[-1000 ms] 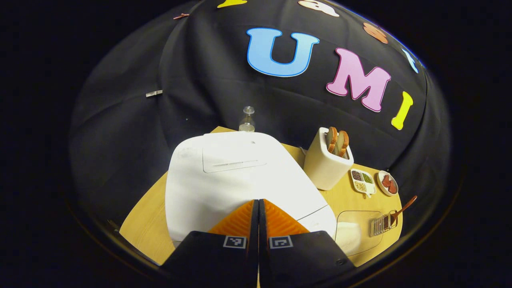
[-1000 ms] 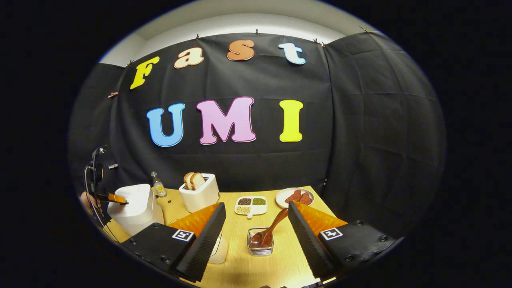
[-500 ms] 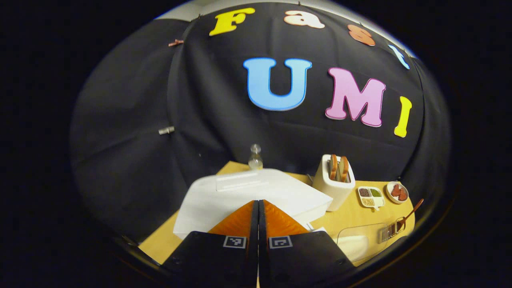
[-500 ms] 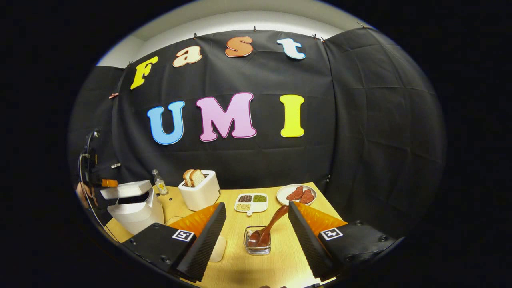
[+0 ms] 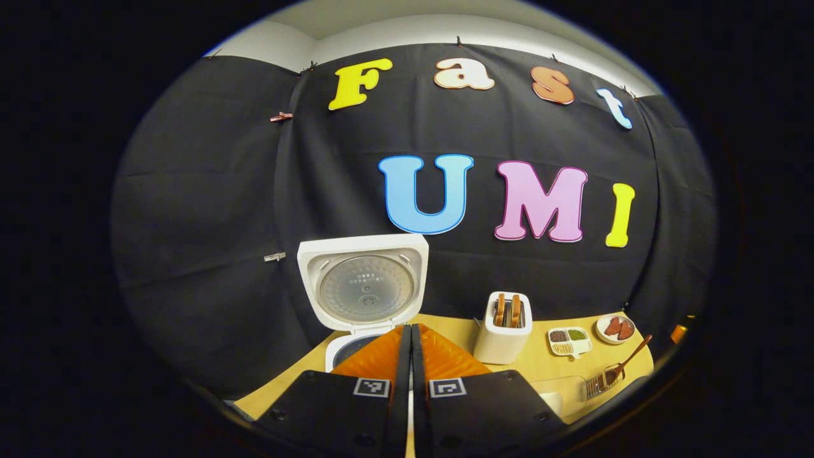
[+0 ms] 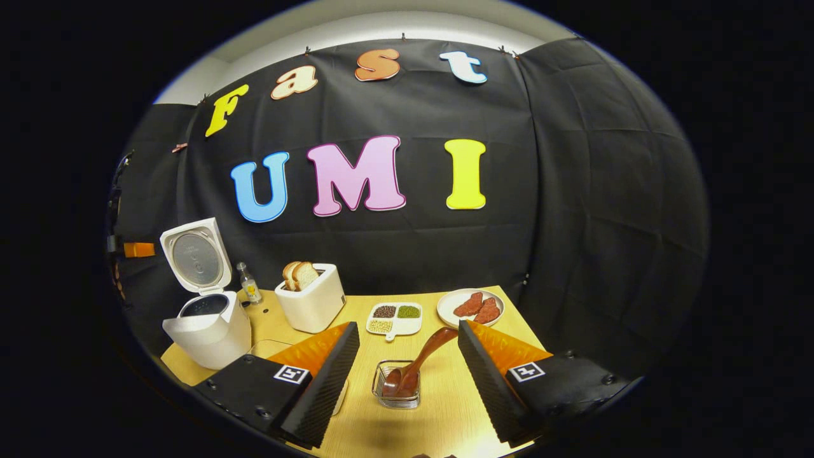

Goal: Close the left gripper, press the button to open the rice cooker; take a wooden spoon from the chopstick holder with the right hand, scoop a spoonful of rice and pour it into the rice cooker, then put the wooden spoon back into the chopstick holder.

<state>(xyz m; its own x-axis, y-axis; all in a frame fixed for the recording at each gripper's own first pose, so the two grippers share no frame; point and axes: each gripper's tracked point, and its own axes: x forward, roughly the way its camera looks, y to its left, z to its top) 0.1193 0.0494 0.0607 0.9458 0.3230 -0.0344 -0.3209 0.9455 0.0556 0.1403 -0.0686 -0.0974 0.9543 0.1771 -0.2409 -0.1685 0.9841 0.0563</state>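
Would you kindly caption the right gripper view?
Open right gripper facing the wooden spoon in its holder; rice cooker lid raised.

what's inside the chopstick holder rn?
One wooden spoon stands tilted in the chopstick holder, handle leaning toward the right gripper. The holder's bottom is hidden behind the spoon's bowl.

1 rice cooker [image 6: 206, 327] | 1 toaster [image 6: 311, 305] | 2 bread slices [image 6: 299, 275] | 1 bottle [image 6: 248, 284] | 1 wooden spoon [image 6: 420, 362]

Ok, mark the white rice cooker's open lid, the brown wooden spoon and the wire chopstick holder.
White rice cooker's open lid [image 5: 363, 287], left gripper view, inner plate.
Brown wooden spoon [image 6: 427, 352], right gripper view, mid-handle.
Wire chopstick holder [image 6: 380, 384], right gripper view, left wall.
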